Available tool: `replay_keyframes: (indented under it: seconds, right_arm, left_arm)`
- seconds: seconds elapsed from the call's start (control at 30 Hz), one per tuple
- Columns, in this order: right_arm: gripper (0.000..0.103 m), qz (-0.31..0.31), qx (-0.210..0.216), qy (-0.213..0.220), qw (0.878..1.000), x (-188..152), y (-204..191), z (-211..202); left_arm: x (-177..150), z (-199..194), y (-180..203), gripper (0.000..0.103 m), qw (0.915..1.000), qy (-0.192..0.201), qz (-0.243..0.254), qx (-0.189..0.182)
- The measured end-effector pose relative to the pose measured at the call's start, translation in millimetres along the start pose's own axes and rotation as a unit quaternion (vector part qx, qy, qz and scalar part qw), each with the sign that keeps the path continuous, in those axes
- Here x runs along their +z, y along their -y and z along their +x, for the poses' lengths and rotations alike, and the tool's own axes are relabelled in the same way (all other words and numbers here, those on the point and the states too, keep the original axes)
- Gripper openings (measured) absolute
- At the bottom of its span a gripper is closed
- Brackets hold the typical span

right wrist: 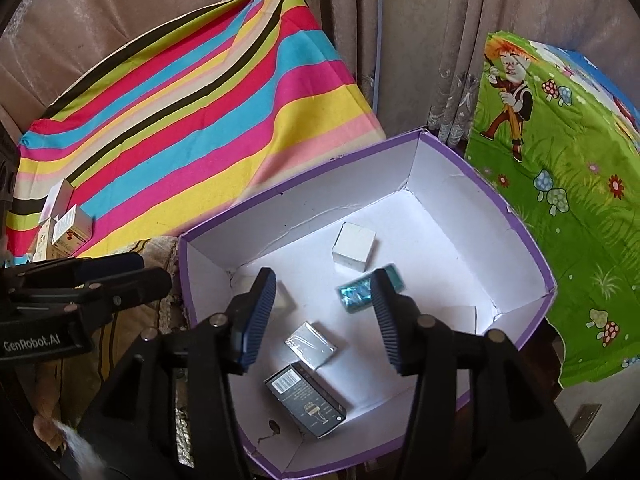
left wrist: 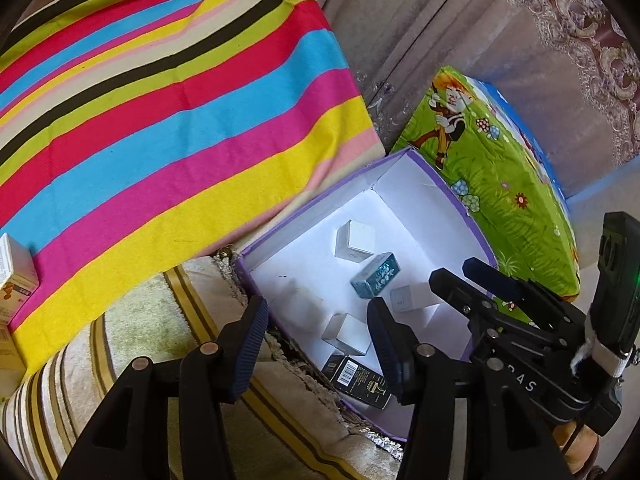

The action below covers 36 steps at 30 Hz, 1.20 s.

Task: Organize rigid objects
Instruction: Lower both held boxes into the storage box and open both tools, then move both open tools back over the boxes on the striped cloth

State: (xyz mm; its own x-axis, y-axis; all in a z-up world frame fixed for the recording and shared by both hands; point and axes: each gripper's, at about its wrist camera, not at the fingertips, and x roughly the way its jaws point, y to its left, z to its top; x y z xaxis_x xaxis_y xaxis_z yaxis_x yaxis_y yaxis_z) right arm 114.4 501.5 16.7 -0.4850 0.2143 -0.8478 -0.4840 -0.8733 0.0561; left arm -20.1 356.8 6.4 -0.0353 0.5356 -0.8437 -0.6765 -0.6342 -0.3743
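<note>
Small white-and-orange cardboard cartons (right wrist: pixel 66 226) left to collect sit on striped cloth (right wrist: pixel 192 120) left of purple-rimmed white box (right wrist: pixel 520 208), nearer empty wide-open left gripper (left wrist: pixel 316 336); right gripper (right wrist: pixel 324 312) wide, empty, over box.

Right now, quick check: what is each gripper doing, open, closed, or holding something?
Left gripper: open, holding nothing.
Right gripper: open, holding nothing, above the purple-rimmed white cardboard box.

Striped-cloth surface (right wrist: pixel 192 120) carries small cartons (right wrist: pixel 66 226); purple-rimmed box (right wrist: pixel 532 248) sits beside it.
</note>
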Motion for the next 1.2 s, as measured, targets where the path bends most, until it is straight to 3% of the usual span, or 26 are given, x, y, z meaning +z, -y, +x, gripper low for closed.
replay_keyframes:
  seconds: [0.13, 0.3, 0.63, 1.2]
  right_arm:
    - [0.054, 0.003, 0.012, 0.001, 1.0, 0, -2, -4]
    - [0.063, 0.004, 0.016, 0.008, 1.0, 4, -7, -8]
    - [0.065, -0.006, 0.04, 0.011, 0.999, 9, -29, -10]
    - [0.07, -0.036, 0.076, -0.006, 0.996, 13, -92, 4]
  left_arm:
    - [-2, -8, -4, 0.053, 0.9999, 0.011, 0.001, 0.002]
    - [-3, -19, -16, 0.053, 0.9996, 0.026, -0.013, -0.002]
    - [-10, -50, -43, 0.053, 0.9961, 0.073, -0.048, 0.013]
    - [-50, -111, -136, 0.053, 0.9763, 0.141, -0.161, 0.03]
